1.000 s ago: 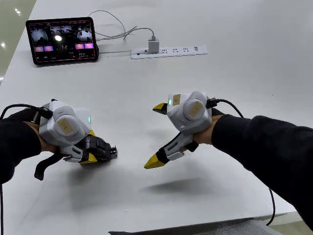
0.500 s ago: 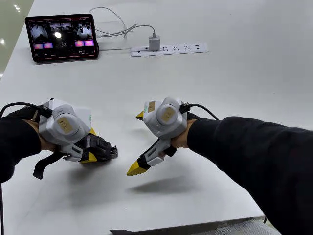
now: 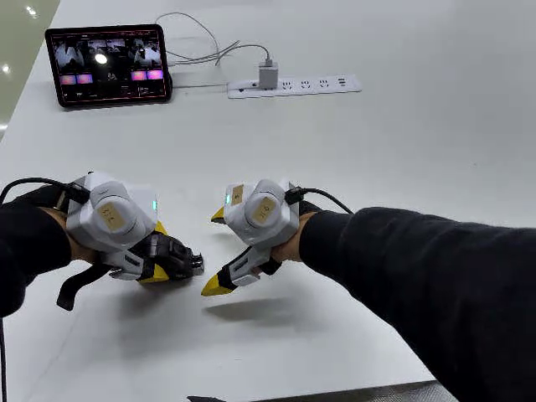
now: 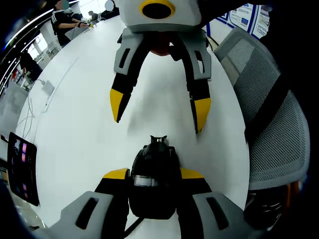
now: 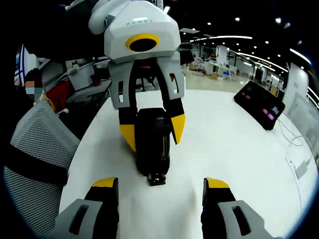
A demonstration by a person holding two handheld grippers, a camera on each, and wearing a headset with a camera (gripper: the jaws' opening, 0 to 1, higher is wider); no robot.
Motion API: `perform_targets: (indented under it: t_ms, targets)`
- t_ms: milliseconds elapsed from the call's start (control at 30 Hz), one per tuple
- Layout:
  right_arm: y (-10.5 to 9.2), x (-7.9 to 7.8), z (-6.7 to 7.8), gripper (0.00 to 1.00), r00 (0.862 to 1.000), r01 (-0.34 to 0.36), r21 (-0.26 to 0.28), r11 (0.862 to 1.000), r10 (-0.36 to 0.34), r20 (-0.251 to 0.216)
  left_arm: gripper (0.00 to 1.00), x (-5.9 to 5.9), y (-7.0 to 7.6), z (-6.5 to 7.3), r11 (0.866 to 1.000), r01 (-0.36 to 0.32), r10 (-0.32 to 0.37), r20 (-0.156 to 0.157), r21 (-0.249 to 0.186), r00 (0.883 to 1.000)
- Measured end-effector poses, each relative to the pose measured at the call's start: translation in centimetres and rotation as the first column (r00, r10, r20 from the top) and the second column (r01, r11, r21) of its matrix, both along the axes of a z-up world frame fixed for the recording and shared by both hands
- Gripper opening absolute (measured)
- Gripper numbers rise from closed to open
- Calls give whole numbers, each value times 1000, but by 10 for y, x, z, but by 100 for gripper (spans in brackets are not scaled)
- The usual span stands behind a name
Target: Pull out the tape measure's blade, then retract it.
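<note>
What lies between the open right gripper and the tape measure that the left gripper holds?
The stretch is bare white table, as the right gripper view shows: nothing lies between the right gripper and the tape measure in the left gripper.

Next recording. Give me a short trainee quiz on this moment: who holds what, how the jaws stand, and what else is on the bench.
1. True or false: the left gripper is shut on the black rounded tape measure.
2. Pick one. The jaws of the right gripper stand: A) open, with nothing held between them; B) shut on the tape measure; C) shut with nothing between them.
3. In the head view, what lies on the white table to the left of the white power strip?

Key: 1 true. 2 A. 3 a black tablet with a lit screen.
</note>
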State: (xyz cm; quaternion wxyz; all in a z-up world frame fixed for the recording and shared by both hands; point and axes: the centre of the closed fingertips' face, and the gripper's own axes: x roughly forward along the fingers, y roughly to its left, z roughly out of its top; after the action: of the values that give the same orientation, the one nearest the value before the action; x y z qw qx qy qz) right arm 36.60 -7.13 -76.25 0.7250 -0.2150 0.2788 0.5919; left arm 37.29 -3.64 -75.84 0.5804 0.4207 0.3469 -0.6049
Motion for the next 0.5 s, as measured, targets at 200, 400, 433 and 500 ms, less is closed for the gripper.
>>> perform_targets:
  t_ms: [200, 400, 433, 500]
  targets:
    - [2, 1, -7, 52, 1000, -29, -22, 999, 29, 5, 31, 0, 0, 0, 1000, -1, 1, 3, -5, 1000]
    - [8, 3, -13, 40, 1000, -23, -29, 999, 24, 8, 31, 0, -1, 0, 1000, 0, 0, 0, -5, 1000]
    - [9, 1, -17, 40, 999, -43, -42, 998, 44, 10, 31, 0, -1, 0, 1000, -1, 1, -2, -5, 1000]
    - [10, 0, -19, 35, 999, -47, -50, 998, 47, 11, 31, 0, -1, 0, 1000, -1, 1, -4, -6, 1000]
